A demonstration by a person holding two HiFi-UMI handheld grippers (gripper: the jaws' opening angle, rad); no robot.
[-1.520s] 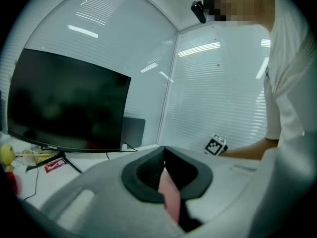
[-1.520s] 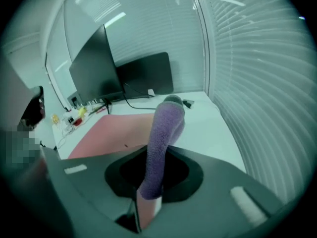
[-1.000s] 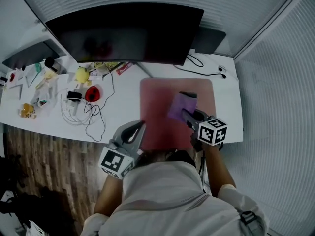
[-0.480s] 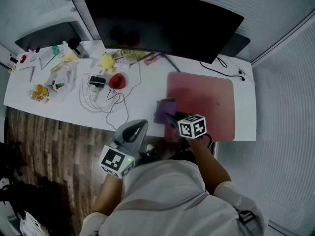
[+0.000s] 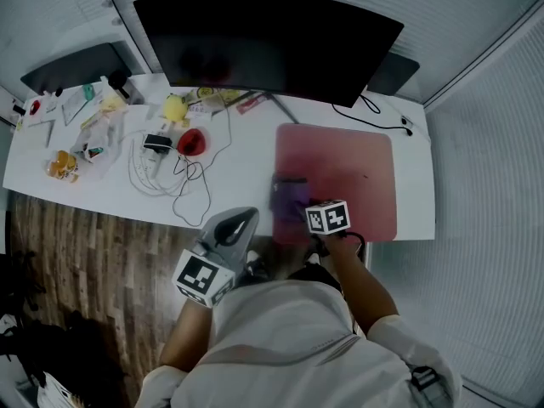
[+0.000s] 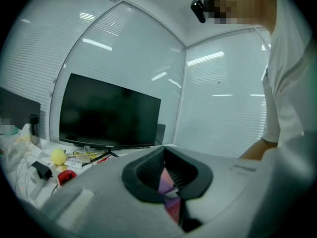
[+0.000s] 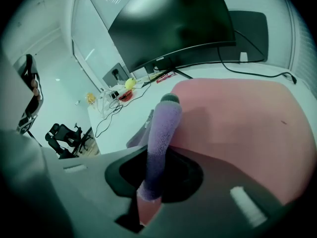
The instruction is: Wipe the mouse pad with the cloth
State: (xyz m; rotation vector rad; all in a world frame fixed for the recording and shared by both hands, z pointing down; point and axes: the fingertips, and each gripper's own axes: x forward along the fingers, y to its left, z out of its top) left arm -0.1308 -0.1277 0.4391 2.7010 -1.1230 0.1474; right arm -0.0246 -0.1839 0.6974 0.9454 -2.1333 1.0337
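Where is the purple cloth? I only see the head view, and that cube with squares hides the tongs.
Observer: The right gripper view shows the fuzzy purple cloth clamped between the right tongs.
Operator: Is it flat or scrunched?
Observer: Scrunched. There it runs forward as a narrow roll over the flat pink rectangular mouse pad, with a looser fold on its left side.
Operator: And my other tongs?
Observer: The left gripper view shows the left tongs shut, with nothing held between them.
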